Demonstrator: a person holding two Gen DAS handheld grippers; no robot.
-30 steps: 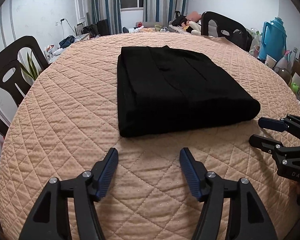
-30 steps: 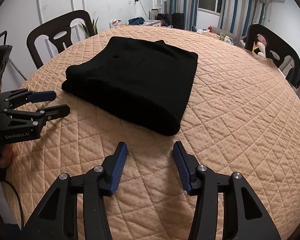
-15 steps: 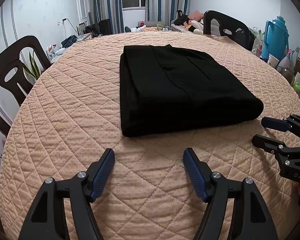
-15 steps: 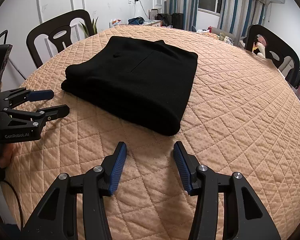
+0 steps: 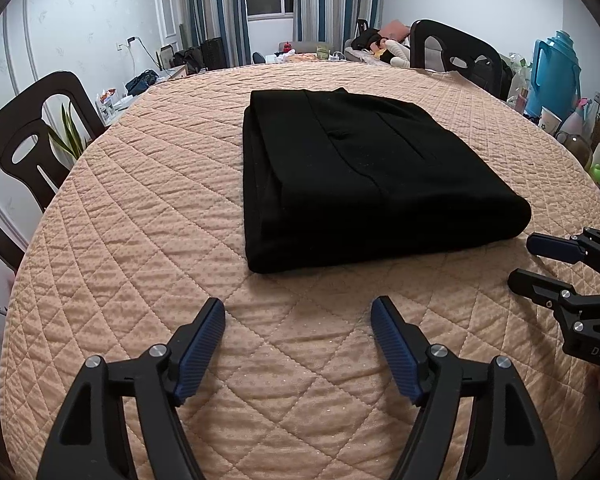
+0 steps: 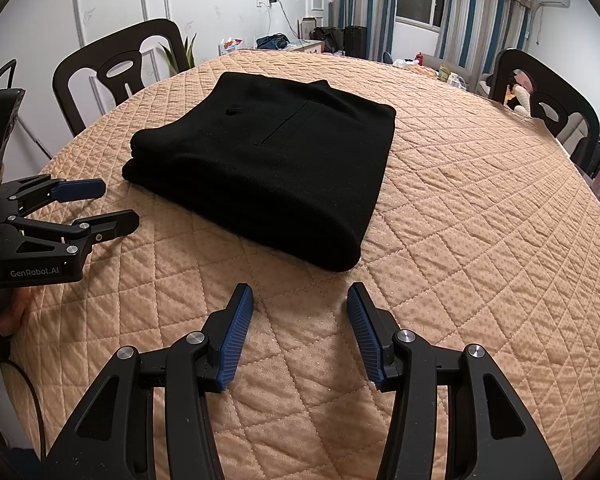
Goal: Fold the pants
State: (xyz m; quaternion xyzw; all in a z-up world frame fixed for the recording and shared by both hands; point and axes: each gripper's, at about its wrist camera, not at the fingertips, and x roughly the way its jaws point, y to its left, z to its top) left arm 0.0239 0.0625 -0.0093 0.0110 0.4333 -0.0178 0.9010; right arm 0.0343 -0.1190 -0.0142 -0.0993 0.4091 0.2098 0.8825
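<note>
Black pants point(image 5: 364, 176) lie folded into a thick rectangle in the middle of the round quilted table point(image 5: 140, 208); the right wrist view shows the same pants point(image 6: 276, 168). My left gripper point(image 5: 298, 308) hovers just short of their near edge, its jaws opening, nothing between them. In the right wrist view my right gripper point(image 6: 300, 294) stands open and empty, close to the pants' near corner. Each gripper also shows in the other view: the right gripper point(image 5: 524, 258) at the right edge, the left gripper point(image 6: 118, 204) at the left, held by a hand.
Dark chairs point(image 5: 28, 136) point(image 6: 112, 68) point(image 6: 548, 92) stand round the table. A blue thermos point(image 5: 554, 72), cups and bottles crowd a shelf at the right. Peach quilt point(image 6: 480, 220) stretches bare to the right of the pants.
The left gripper's fingers have spread wider apart. The pants and the right gripper have stayed put.
</note>
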